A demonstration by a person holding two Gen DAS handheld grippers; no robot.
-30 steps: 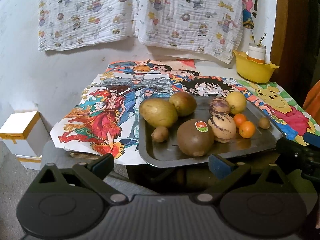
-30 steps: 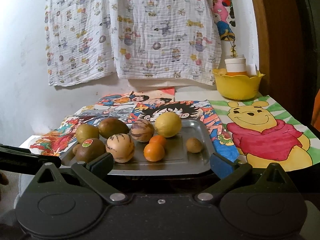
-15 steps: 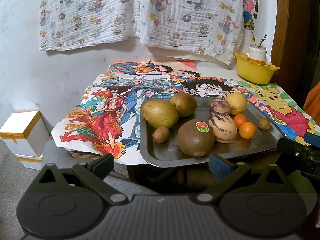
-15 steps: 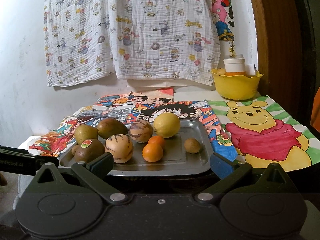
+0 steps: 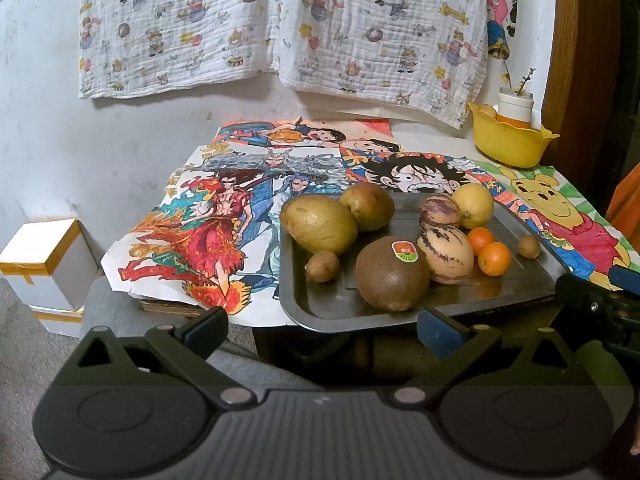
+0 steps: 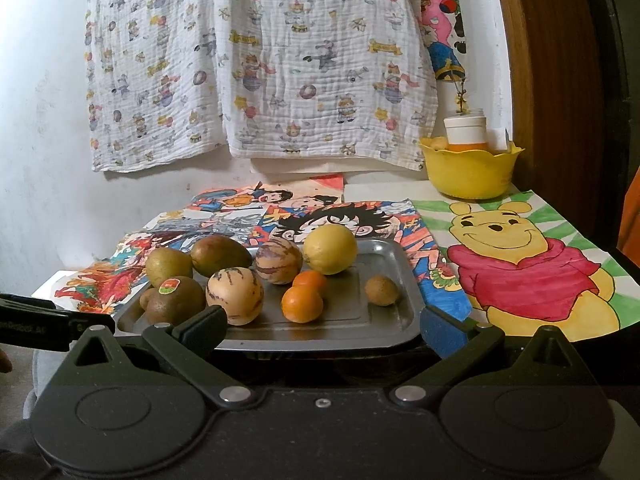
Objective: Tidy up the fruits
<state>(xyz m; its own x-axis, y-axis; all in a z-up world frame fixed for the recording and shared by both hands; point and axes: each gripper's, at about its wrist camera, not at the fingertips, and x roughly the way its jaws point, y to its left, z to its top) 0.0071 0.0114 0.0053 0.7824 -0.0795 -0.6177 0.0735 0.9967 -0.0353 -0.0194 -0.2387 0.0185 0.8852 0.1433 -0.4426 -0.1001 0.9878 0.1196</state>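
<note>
Grippers first: my left gripper and right gripper both hang short of the table's near edge, jaws spread wide with nothing between them, each aimed at the metal tray. I read that as a stand-off pose that keeps every fruit in sight.

On the tray the fruit sits loosely by kind. Two green-brown mangoes lie at the left rear, touching. A stickered kiwi is at the front, a small brown fruit just beside it. Two striped melon-like fruits line up front to back in the middle, a lemon behind them, and two small oranges touch each other. Another small brown fruit sits alone at the right.

A yellow bowl stands well apart at the far right corner, holding a jar; I guess it could receive fruit.

Such grouping fits either a sorted tray or one awaiting sorting; I cannot tell which.
</note>
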